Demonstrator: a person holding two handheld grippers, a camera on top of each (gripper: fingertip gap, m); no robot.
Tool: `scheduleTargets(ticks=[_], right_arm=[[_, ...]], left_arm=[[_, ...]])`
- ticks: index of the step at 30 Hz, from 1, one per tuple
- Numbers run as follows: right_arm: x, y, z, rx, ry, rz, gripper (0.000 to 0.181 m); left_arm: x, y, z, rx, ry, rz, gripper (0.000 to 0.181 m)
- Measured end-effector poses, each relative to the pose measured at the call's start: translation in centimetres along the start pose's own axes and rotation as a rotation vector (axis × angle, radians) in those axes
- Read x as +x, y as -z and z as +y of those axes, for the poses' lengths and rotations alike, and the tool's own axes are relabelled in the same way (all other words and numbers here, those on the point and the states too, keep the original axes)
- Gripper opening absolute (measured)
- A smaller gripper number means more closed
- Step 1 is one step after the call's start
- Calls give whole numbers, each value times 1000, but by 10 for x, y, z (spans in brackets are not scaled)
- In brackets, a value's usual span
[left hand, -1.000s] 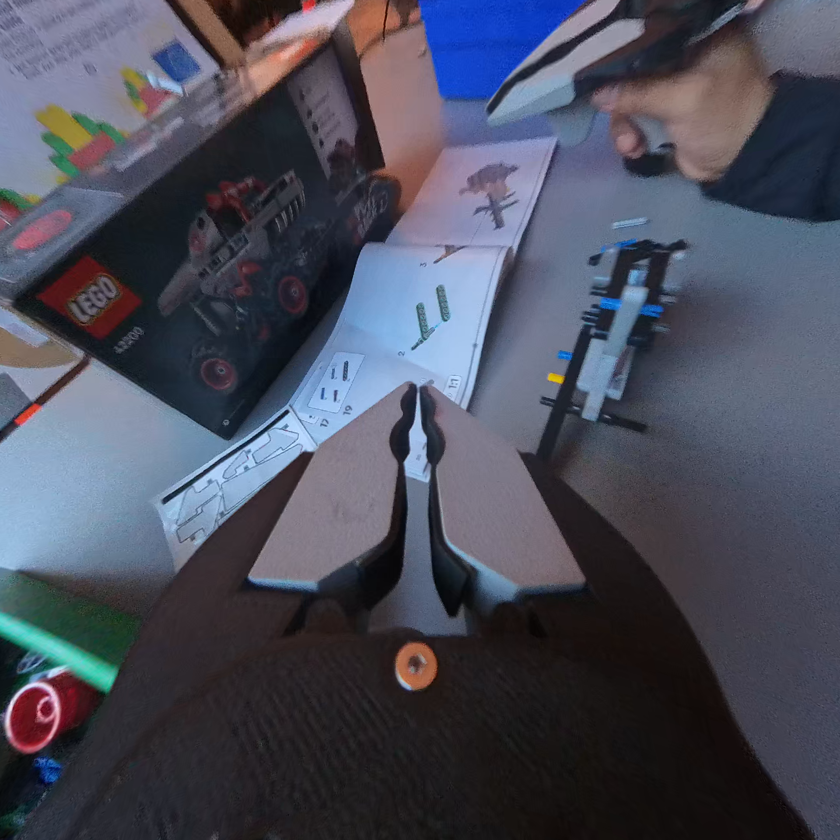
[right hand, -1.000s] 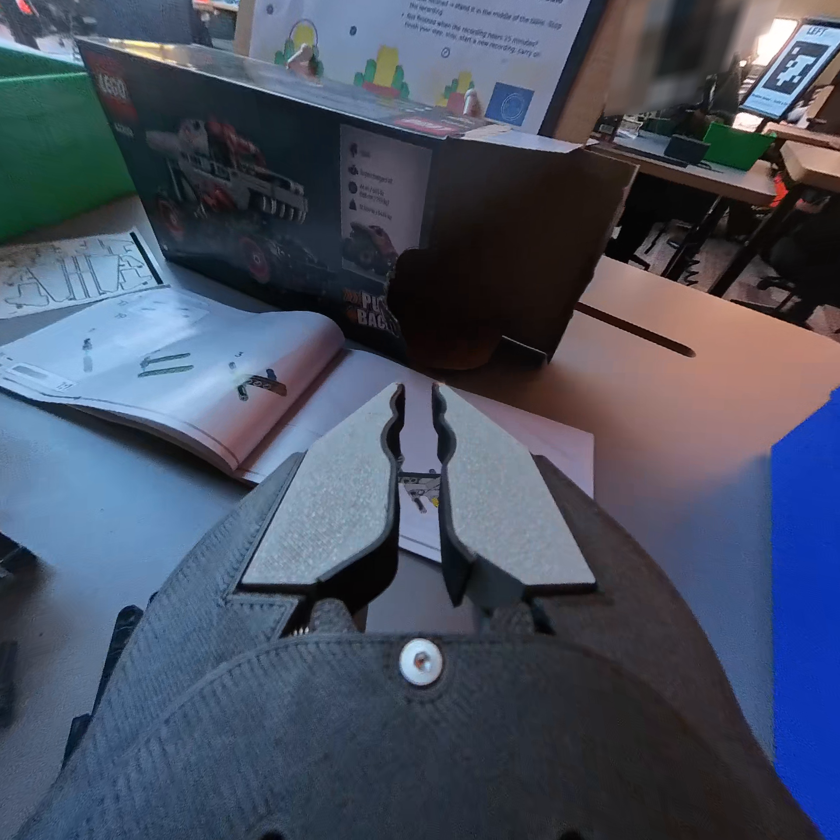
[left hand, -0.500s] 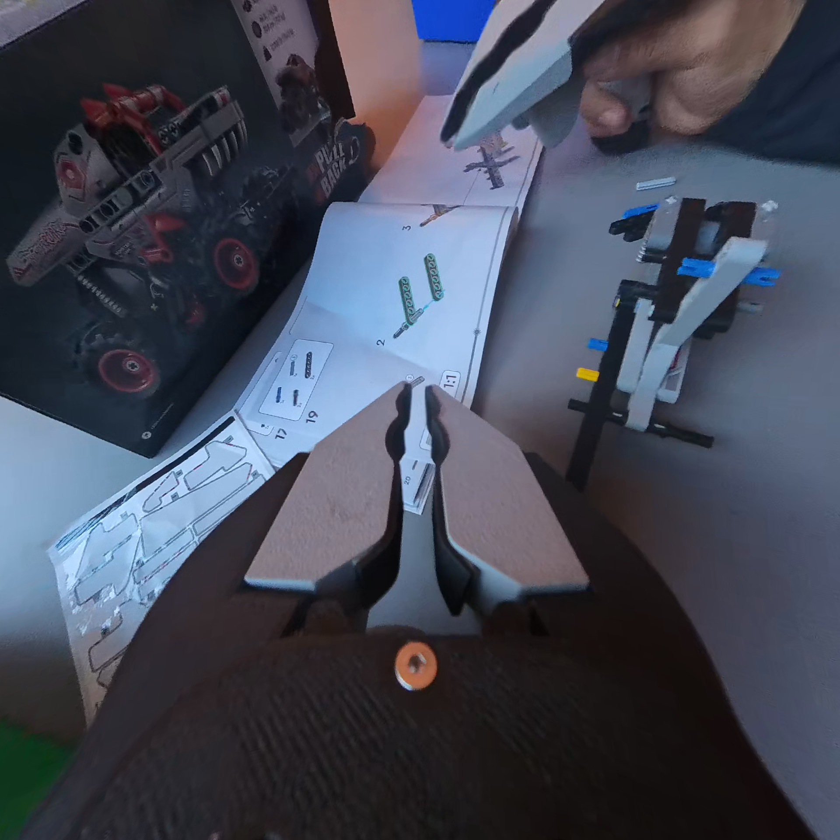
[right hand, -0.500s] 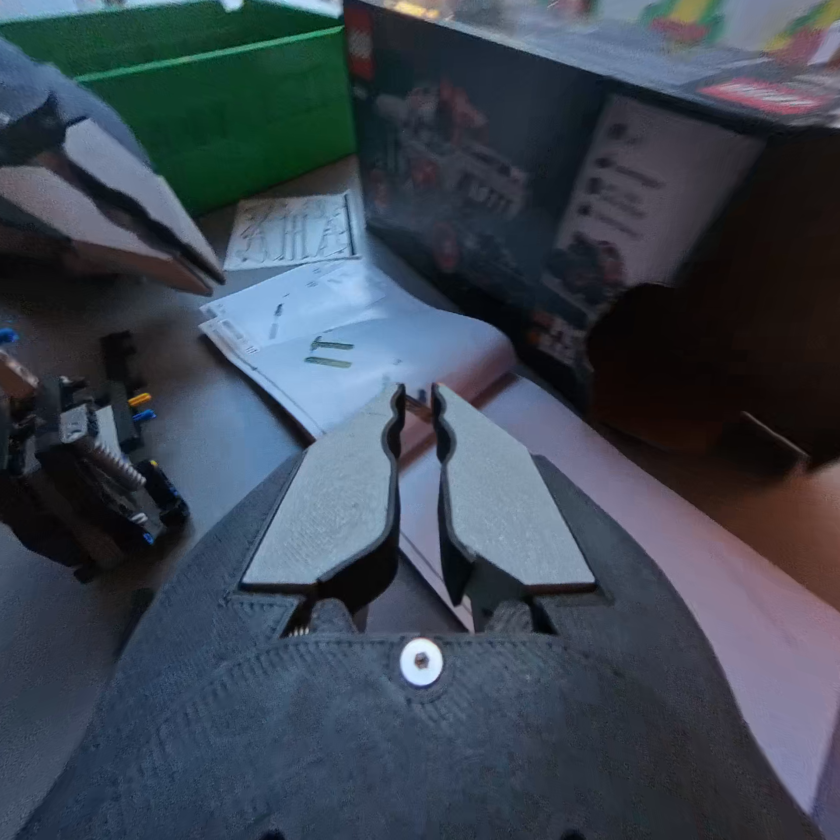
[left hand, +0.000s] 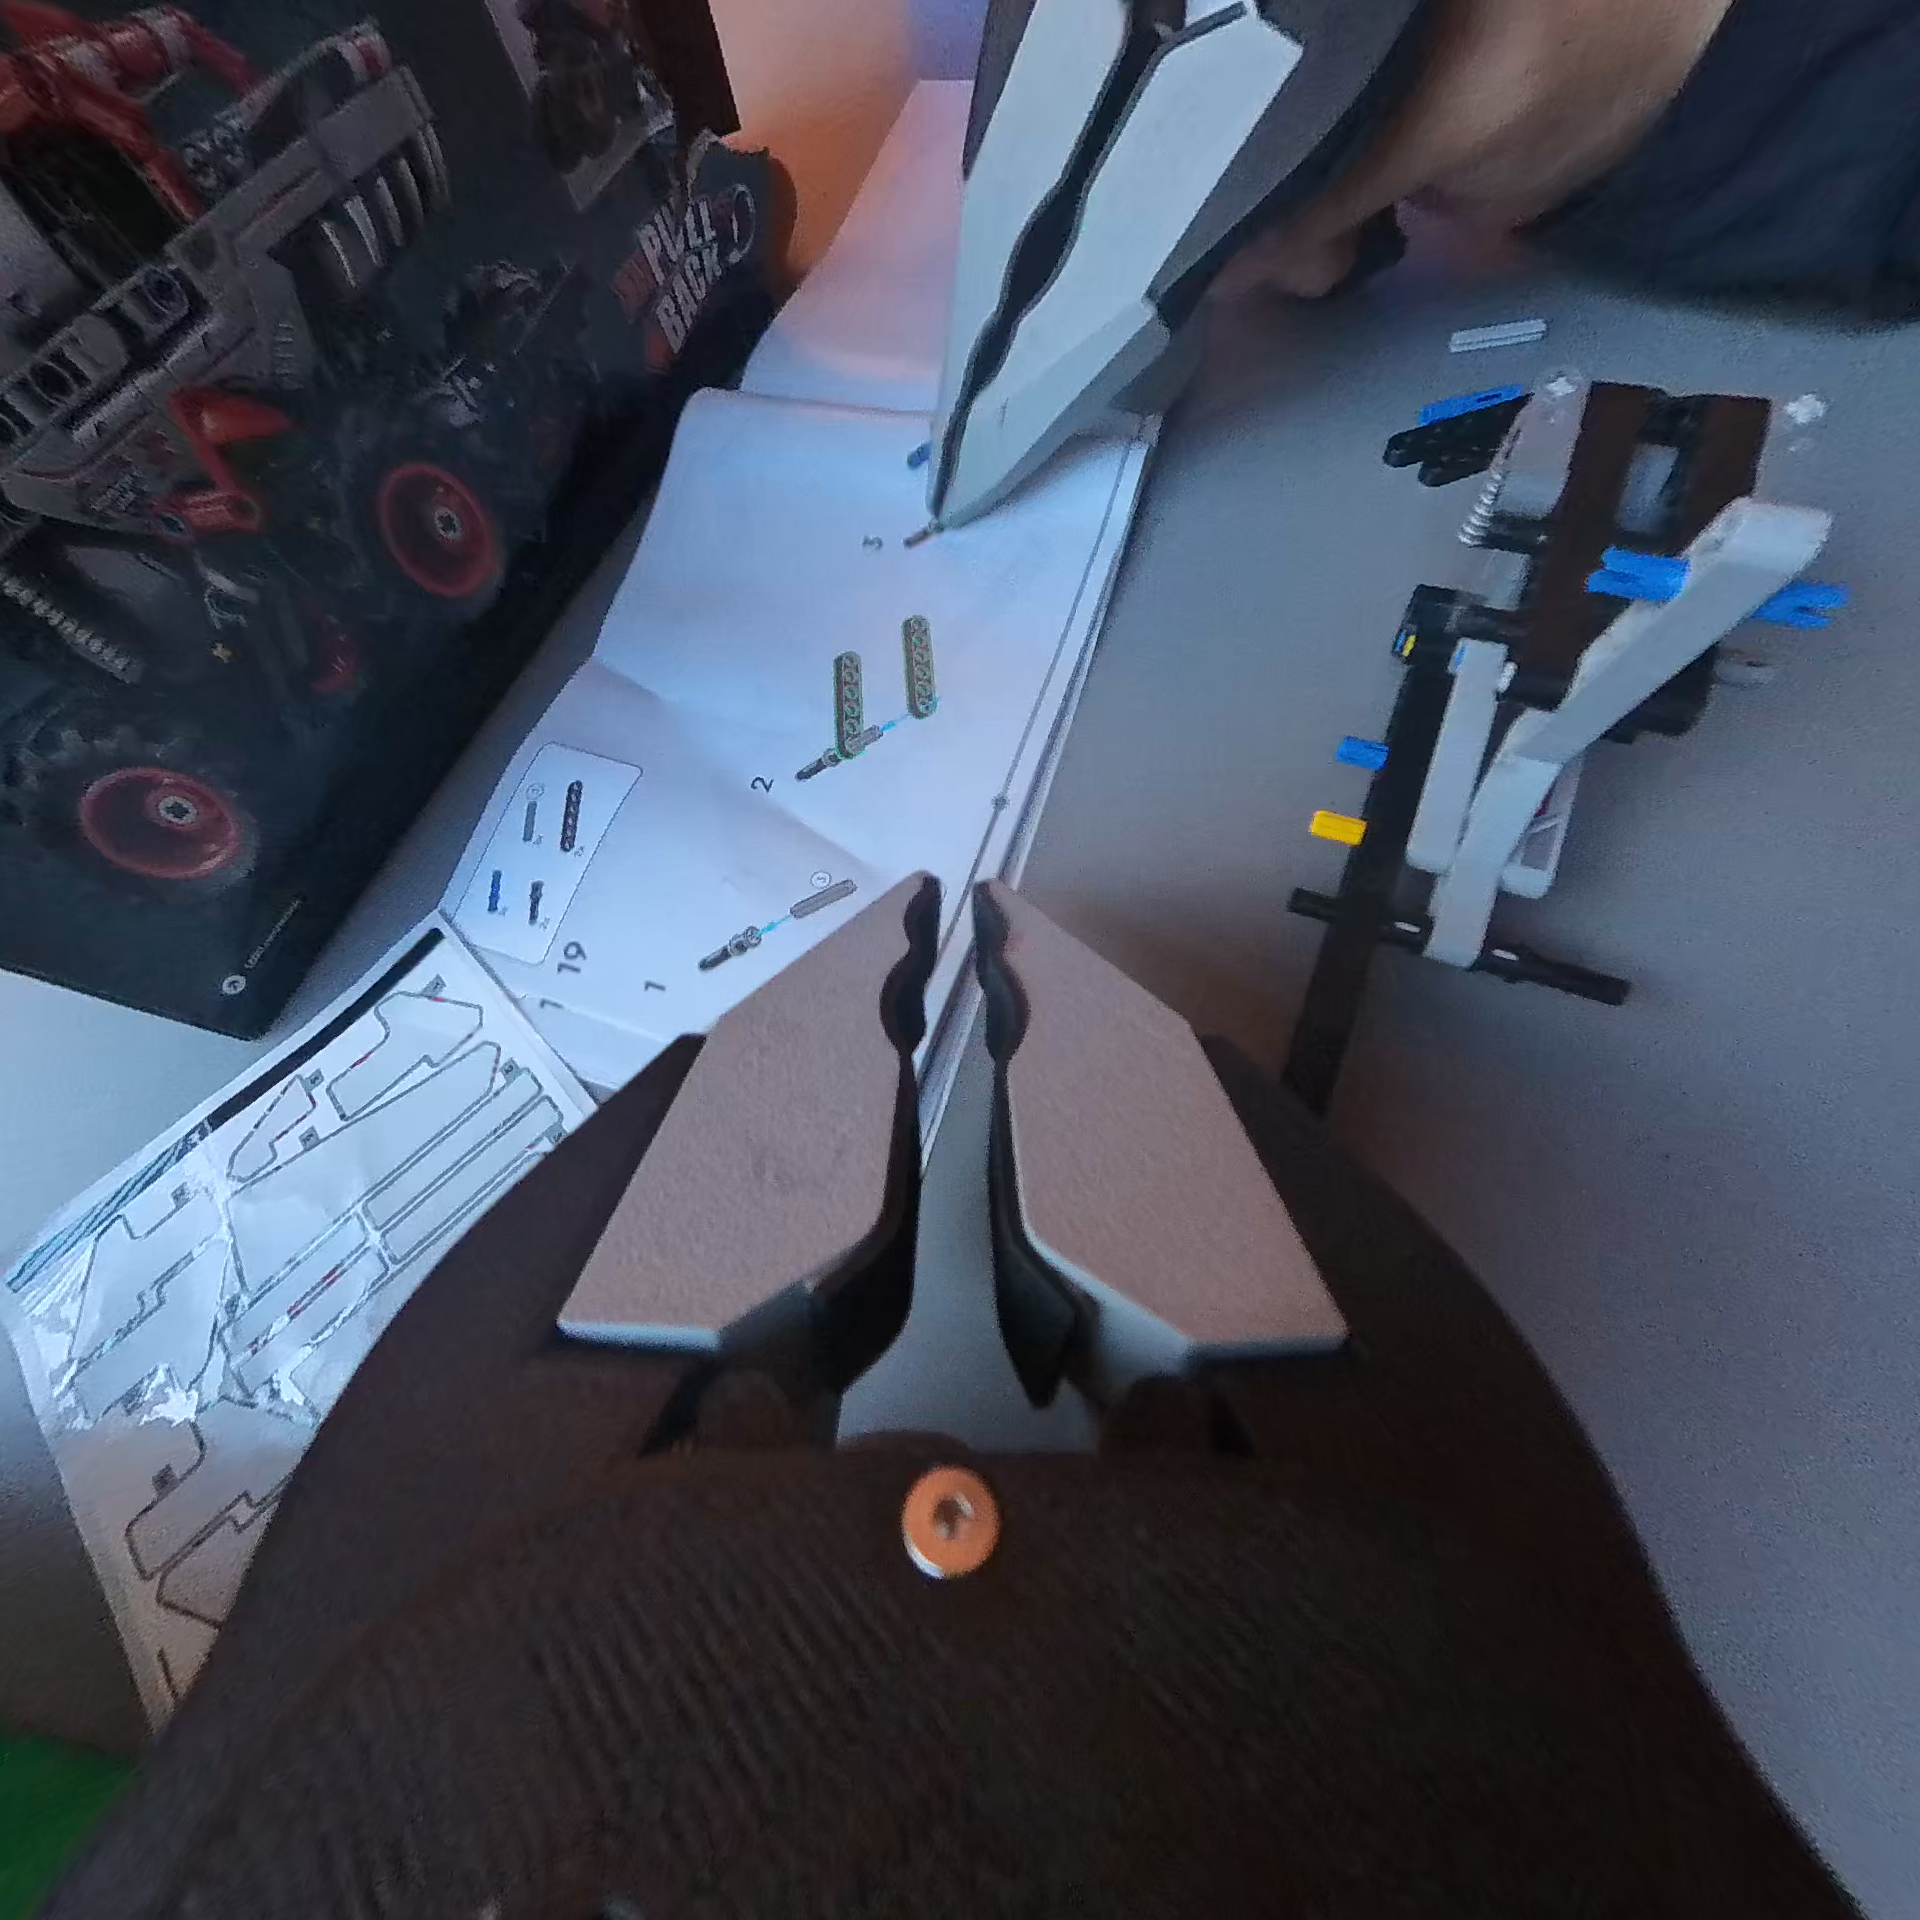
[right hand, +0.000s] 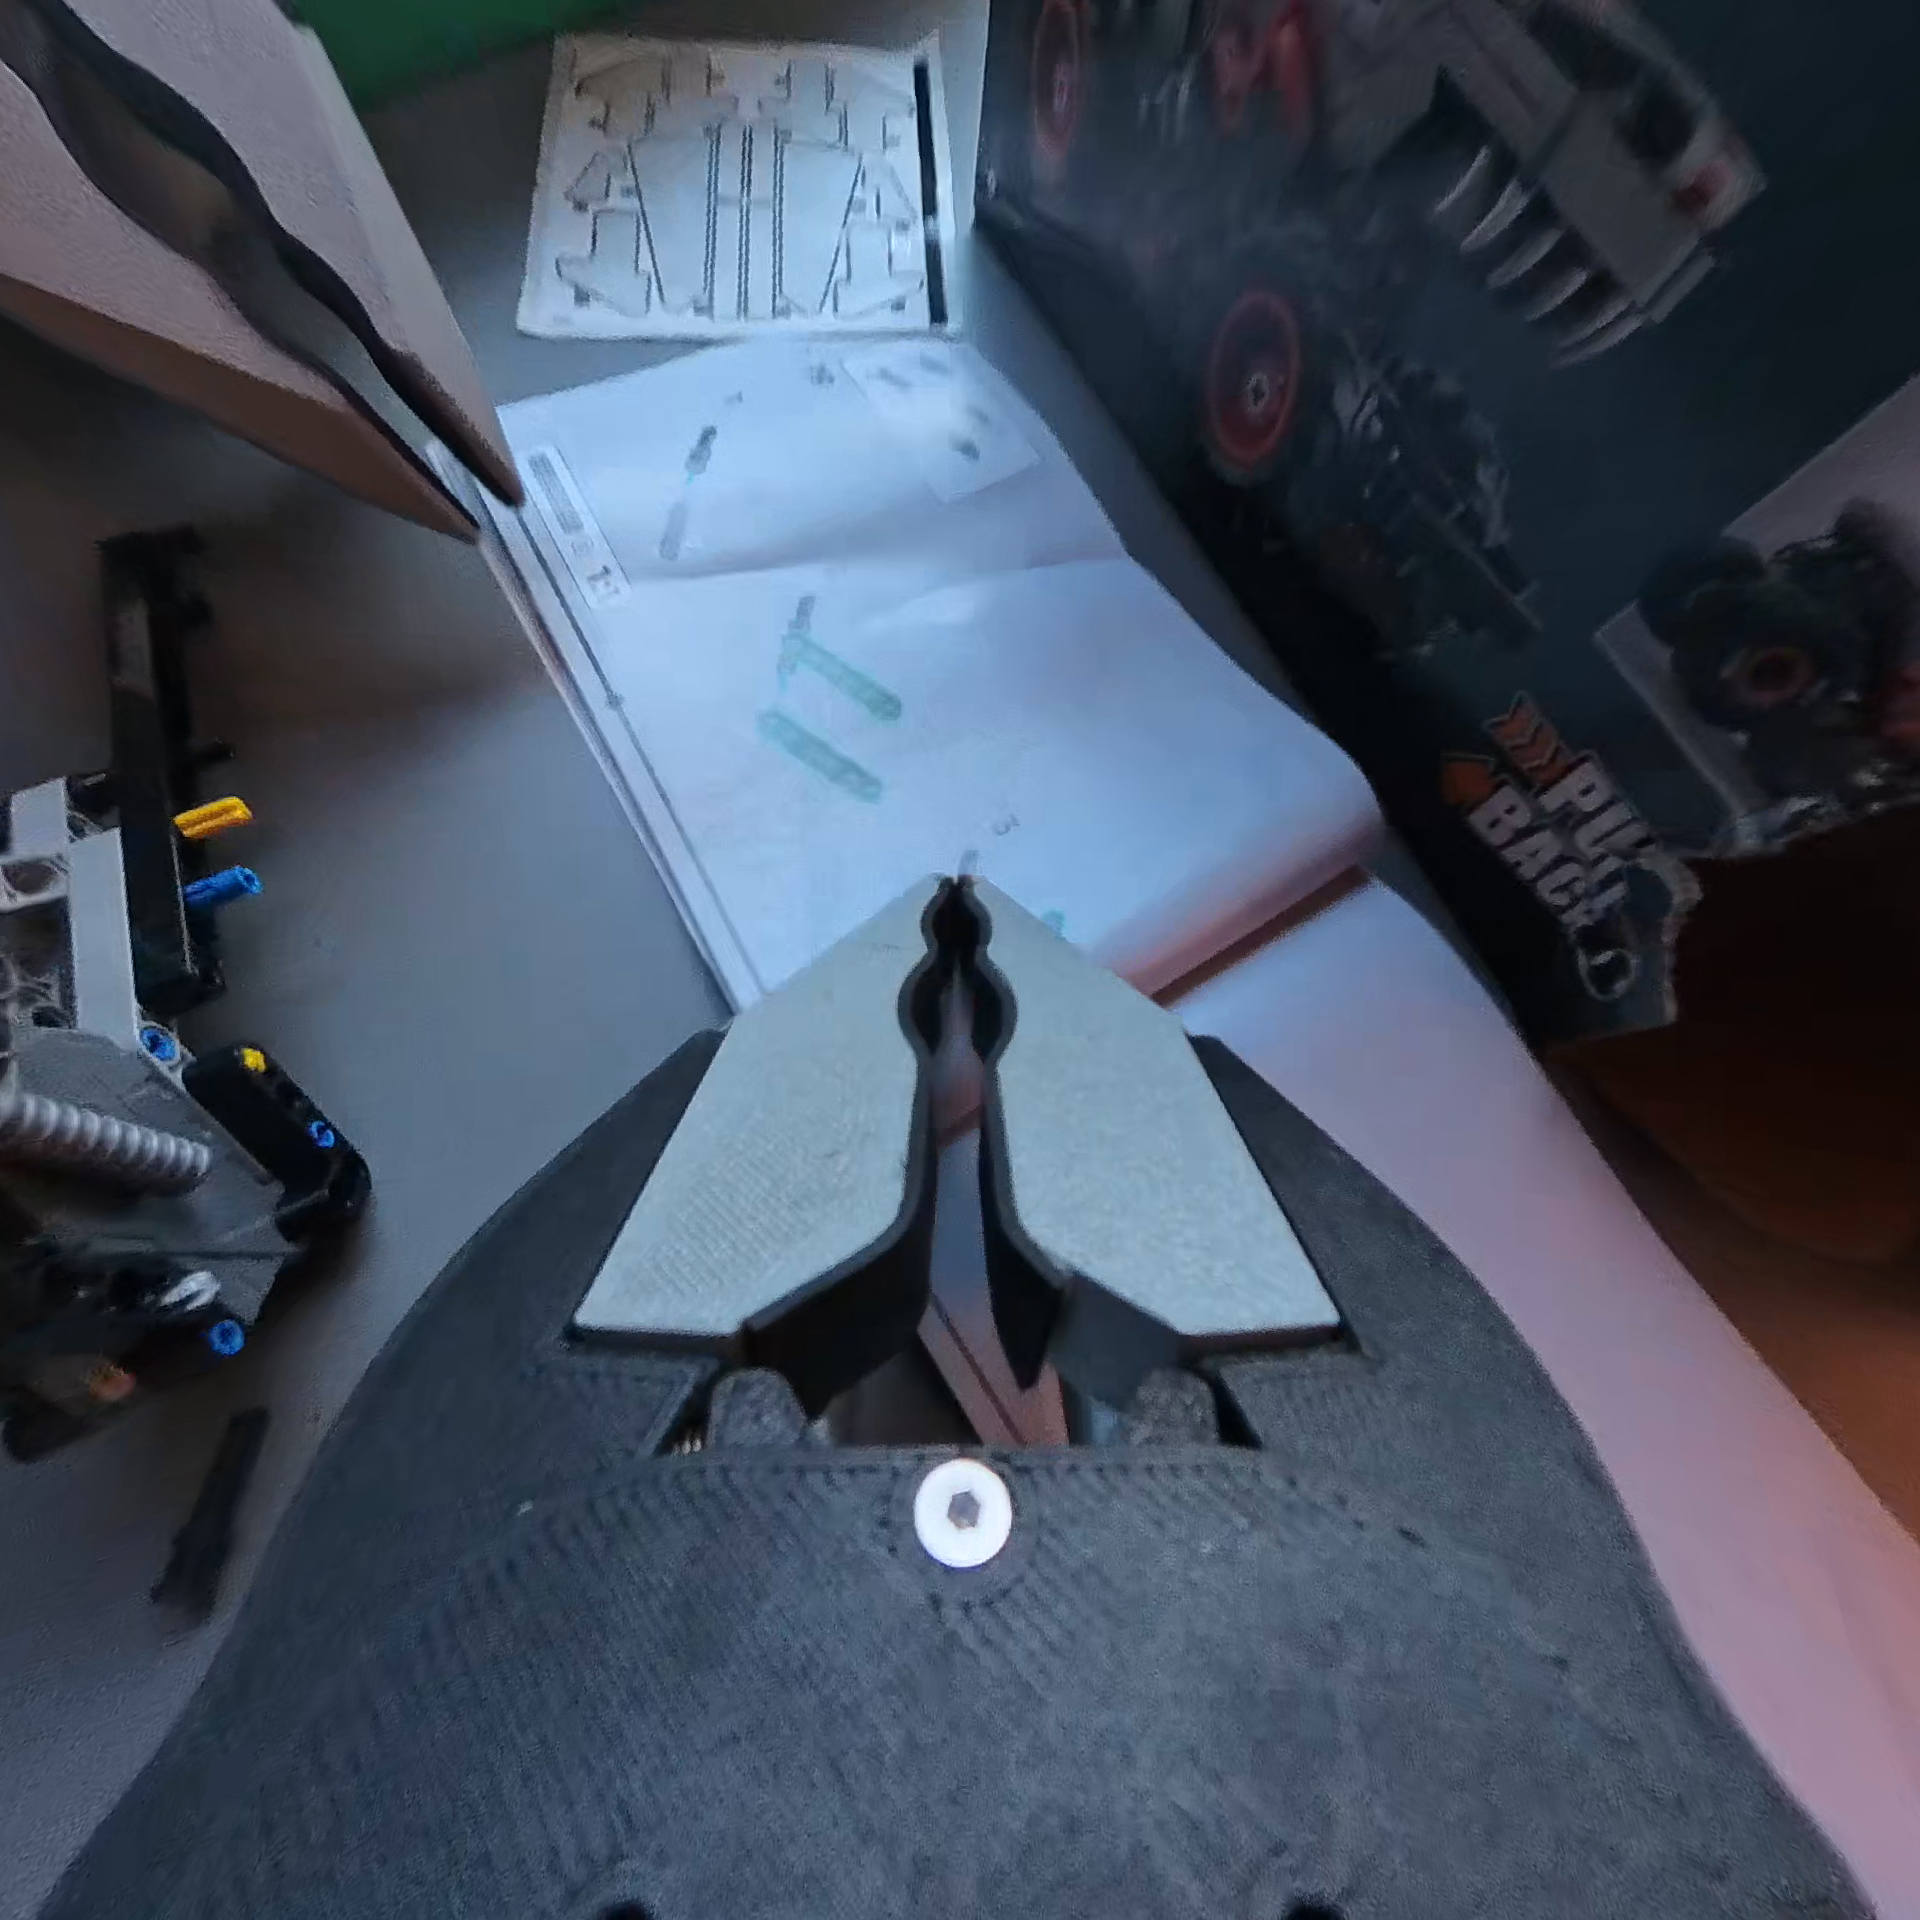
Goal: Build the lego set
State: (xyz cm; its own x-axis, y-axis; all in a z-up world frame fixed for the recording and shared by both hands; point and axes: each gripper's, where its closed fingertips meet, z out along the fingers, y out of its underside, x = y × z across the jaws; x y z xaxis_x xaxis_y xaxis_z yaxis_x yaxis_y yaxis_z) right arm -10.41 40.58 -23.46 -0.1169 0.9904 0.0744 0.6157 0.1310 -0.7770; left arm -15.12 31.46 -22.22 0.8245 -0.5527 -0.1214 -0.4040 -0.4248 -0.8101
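The open instruction booklet (left hand: pixel 790 644) lies on the grey table, beside the black Lego box (left hand: pixel 260 468). A partly built model (left hand: pixel 1558 675) of black, white and blue parts lies to the right of the booklet. My left gripper (left hand: pixel 954 899) hovers over the booklet's near edge, empty, with only a thin slit between its jaws. My right gripper (right hand: pixel 954 883) is shut, with its tips down on the booklet's page (right hand: pixel 935 675). It also shows in the left wrist view (left hand: pixel 935 514), held by a hand (left hand: pixel 1507 135). I cannot tell if it pinches the paper.
A sticker sheet (left hand: pixel 260 1195) lies left of the booklet, also seen in the right wrist view (right hand: pixel 738 187). A small grey piece (left hand: pixel 1496 335) lies behind the model. A loose black piece (right hand: pixel 213 1507) lies near the model (right hand: pixel 135 1143). The left gripper's fingers (right hand: pixel 260 260) show at top left. About 11 centimeters separates my left fingertips from my right. From either gripper's tips it is about 15 centimeters to the loose black piece (right hand: pixel 213 1507).
My right gripper swung left and down onto the booklet page and closed its jaws. My left gripper moved forward and lower over the booklet's near edge.
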Motion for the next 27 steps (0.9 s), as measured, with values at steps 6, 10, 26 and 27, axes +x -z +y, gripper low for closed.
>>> scheduleTargets(ticks=[6, 10, 26, 27], right_arm=[[19, 32, -20, 210, -58, 86, 0], [46, 62, -18, 299, -100, 231, 0], [65, 73, -4, 290, -138, 351, 0], [66, 72, -3, 284, -134, 354, 0]], left_arm=[[-3, -1, 5, -32, 39, 4, 6], [-4, 4, 0, 15, 48, -1, 7], [-21, 15, 4, 42, 127, -65, 19], [-20, 15, 4, 39, 121, -65, 22]])
